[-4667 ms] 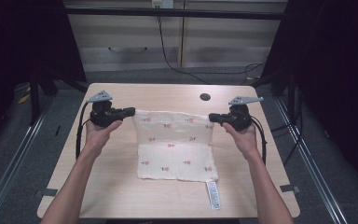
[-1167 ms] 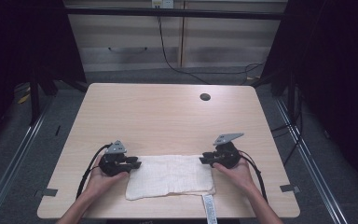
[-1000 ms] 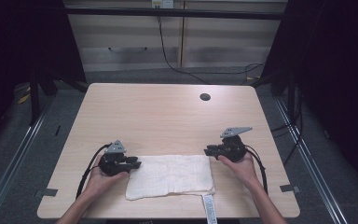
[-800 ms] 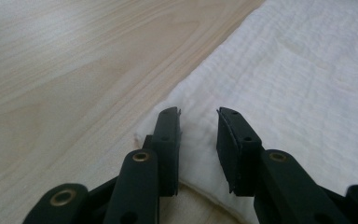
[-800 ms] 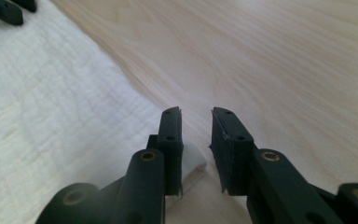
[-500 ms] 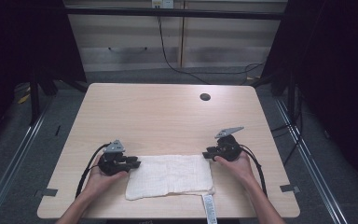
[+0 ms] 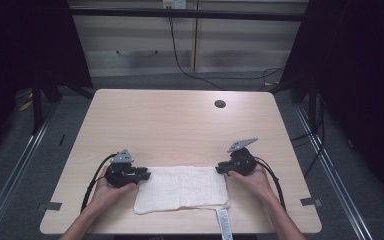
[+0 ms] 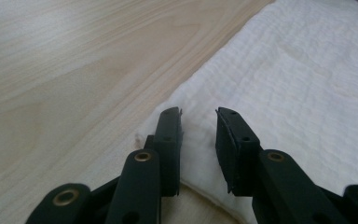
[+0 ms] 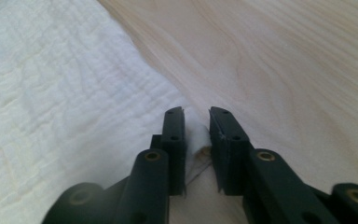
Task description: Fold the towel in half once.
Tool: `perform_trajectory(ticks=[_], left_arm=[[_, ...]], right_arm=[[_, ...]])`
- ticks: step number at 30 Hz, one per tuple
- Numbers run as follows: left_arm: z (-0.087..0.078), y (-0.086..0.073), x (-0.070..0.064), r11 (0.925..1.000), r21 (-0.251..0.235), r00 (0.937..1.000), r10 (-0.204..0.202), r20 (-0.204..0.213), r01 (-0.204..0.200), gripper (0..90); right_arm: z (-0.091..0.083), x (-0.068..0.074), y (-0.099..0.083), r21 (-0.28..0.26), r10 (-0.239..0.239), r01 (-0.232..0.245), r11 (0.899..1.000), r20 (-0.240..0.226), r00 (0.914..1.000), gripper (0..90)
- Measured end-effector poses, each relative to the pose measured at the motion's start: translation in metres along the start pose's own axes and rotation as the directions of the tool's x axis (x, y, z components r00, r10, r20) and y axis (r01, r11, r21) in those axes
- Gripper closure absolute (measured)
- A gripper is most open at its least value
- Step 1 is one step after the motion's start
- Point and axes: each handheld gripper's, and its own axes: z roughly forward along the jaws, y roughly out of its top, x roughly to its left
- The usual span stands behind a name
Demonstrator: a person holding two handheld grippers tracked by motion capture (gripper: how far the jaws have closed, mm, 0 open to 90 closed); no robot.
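your left tongs (image 8: 199, 122) stand slightly open over the folded white quilted cloth (image 7: 181, 188). your right tongs (image 9: 196, 122) are barely parted astride its corner on the pale wooden tabletop (image 7: 170, 125).

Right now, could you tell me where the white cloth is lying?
In the high view, the white cloth lies folded at the table's near edge, between the left gripper and right gripper.

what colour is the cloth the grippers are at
White, with a fine crinkled weave: the cloth shows best in the left gripper view.
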Motion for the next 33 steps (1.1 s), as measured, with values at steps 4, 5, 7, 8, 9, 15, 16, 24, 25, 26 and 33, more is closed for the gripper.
perform_trajectory(ticks=[4, 5, 7, 8, 9, 15, 16, 24, 25, 26, 33], left_arm=[[-0.001, 0.000, 0.001, 0.9998, 0.000, 0.9998, -0.019, 0.001, 0.019, 69.8], [-0.001, 0.000, 0.001, 0.9999, 0.002, 0.9999, -0.017, 0.002, 0.017, 68.5], [-0.004, 0.002, 0.001, 0.9999, -0.008, 0.9998, -0.014, -0.013, 0.014, 65.7], [-0.005, 0.003, 0.002, 0.9997, -0.013, 0.9996, -0.019, -0.022, 0.019, 65.0], [-0.005, 0.003, 0.002, 0.9997, -0.013, 0.9996, -0.019, -0.022, 0.019, 65.0], [-0.016, 0.008, 0.025, 0.9940, -0.080, 0.9948, -0.080, -0.064, 0.074, 57.1], [-0.016, 0.008, 0.025, 0.9940, -0.080, 0.9948, -0.080, -0.064, 0.074, 56.3], [-0.003, 0.011, 0.028, 0.9989, -0.023, 0.9970, -0.042, -0.065, 0.041, 50.6], [-0.001, 0.011, 0.024, 0.9996, -0.017, 0.9980, -0.025, -0.059, 0.024, 50.5], [-0.001, 0.011, 0.024, 0.9996, -0.017, 0.9980, -0.025, -0.059, 0.024, 50.5], [0.004, 0.009, 0.023, 0.9999, 0.011, 0.9994, 0.013, -0.031, -0.013, 62.1]], right_arm=[[0.001, 0.000, 0.000, -0.003, 0.001, -0.001, 1.000, -0.005, 1.0000, 87.3], [0.001, 0.000, 0.001, -0.004, -0.002, 0.002, 1.000, -0.001, 1.0000, 87.5], [0.001, -0.001, 0.001, -0.005, 0.004, -0.004, 1.000, 0.002, 1.0000, 87.8], [0.002, -0.001, 0.001, -0.009, 0.007, -0.007, 1.000, 0.000, 1.0000, 87.8], [0.002, -0.001, 0.001, -0.009, 0.007, -0.007, 1.000, 0.000, 1.0000, 87.8], [0.004, -0.002, 0.004, -0.007, 0.004, -0.004, 1.000, 0.004, 1.0000, 88.0], [0.004, -0.002, 0.004, -0.010, 0.005, -0.005, 1.000, 0.001, 1.0000, 88.0], [0.005, -0.003, 0.004, -0.015, 0.009, -0.009, 1.000, 0.001, 1.0000, 87.9], [0.005, -0.003, 0.004, -0.016, 0.012, -0.012, 1.000, -0.001, 0.9999, 87.9], [0.005, -0.003, 0.004, -0.017, 0.012, -0.012, 1.000, -0.001, 0.9999, 87.9], [0.007, -0.005, 0.005, -0.022, 0.014, -0.014, 1.000, -0.006, 0.9999, 88.0]])
